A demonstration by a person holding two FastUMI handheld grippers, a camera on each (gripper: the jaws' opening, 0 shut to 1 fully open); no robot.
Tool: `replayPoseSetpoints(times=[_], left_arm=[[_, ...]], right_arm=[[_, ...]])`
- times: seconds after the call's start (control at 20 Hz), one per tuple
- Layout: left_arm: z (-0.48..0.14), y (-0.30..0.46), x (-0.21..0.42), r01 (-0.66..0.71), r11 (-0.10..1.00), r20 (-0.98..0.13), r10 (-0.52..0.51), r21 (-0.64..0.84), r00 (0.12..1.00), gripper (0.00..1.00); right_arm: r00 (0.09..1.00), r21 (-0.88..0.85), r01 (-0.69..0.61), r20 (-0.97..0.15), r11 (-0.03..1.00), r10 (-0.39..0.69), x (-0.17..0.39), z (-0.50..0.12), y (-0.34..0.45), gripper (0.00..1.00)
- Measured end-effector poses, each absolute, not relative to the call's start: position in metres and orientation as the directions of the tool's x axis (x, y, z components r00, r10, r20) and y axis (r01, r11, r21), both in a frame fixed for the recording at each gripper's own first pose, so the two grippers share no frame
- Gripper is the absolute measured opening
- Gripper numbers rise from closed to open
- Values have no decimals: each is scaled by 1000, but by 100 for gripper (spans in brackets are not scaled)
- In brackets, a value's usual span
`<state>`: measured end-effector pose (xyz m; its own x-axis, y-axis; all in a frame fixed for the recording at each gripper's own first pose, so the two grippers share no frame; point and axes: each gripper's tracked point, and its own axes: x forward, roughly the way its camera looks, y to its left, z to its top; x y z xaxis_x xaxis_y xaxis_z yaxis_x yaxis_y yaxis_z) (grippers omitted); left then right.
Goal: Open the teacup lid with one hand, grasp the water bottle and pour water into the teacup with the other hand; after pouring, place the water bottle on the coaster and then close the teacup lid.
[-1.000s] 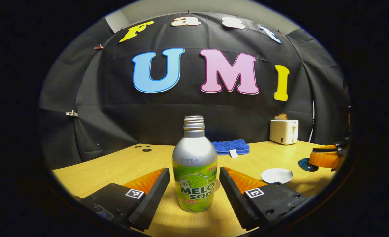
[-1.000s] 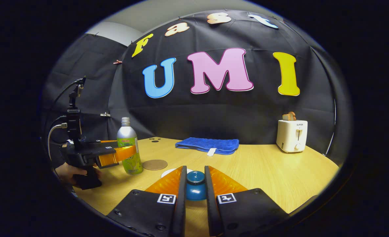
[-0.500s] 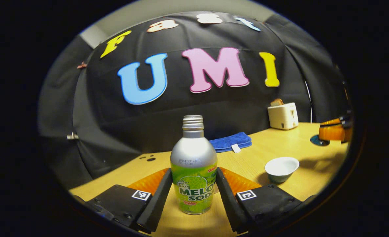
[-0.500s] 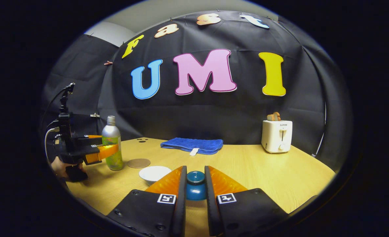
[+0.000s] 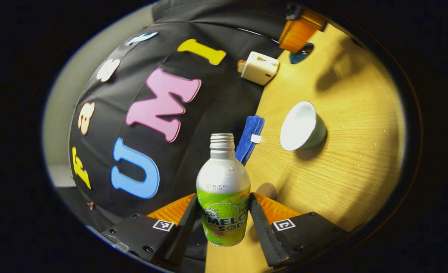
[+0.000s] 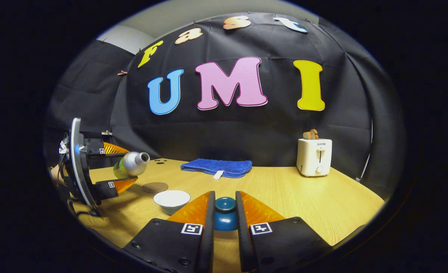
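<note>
My left gripper (image 5: 224, 223) is shut on the capless silver and green water bottle (image 5: 223, 189), lifted off the table and tipped on its side. In the right gripper view that bottle (image 6: 130, 164) lies nearly level, mouth toward the white teacup (image 6: 172, 200), held by the left gripper (image 6: 110, 167). The open teacup (image 5: 302, 127) stands on the table some way past the bottle's mouth. My right gripper (image 6: 224, 218) is shut on the blue teacup lid (image 6: 224, 216), held low over the table. The round brown coaster (image 6: 154, 187) lies just behind the cup, and the coaster (image 5: 266, 190) peeks out behind the bottle.
A folded blue towel (image 6: 218, 167) lies at the back of the wooden table (image 6: 303, 197). A white toaster (image 6: 314, 156) with bread stands at the back right. The right gripper (image 5: 299, 28) with the lid shows far off in the left gripper view.
The left gripper has lifted the bottle and rolled it from upright to nearly level, mouth toward the teacup. The right gripper keeps the lid almost still.
</note>
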<state>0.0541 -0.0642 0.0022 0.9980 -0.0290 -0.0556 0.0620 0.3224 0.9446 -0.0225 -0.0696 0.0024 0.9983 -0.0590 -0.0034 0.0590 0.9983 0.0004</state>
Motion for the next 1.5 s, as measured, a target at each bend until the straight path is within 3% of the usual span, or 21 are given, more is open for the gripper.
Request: replayPoseSetpoints(times=[0.95, 1.5], left_arm=[[29, -70, 86, 55, -232, -78, -92, 971, 993, 80], [48, -75, 98, -40, -451, -33, -154, 892, 988, 81]], right_arm=[[998, 0, 59, -3, 998, -59, -23, 3, -69, 31], [998, 0, 58, -3, 998, -58, -23, 3, -69, 31]])
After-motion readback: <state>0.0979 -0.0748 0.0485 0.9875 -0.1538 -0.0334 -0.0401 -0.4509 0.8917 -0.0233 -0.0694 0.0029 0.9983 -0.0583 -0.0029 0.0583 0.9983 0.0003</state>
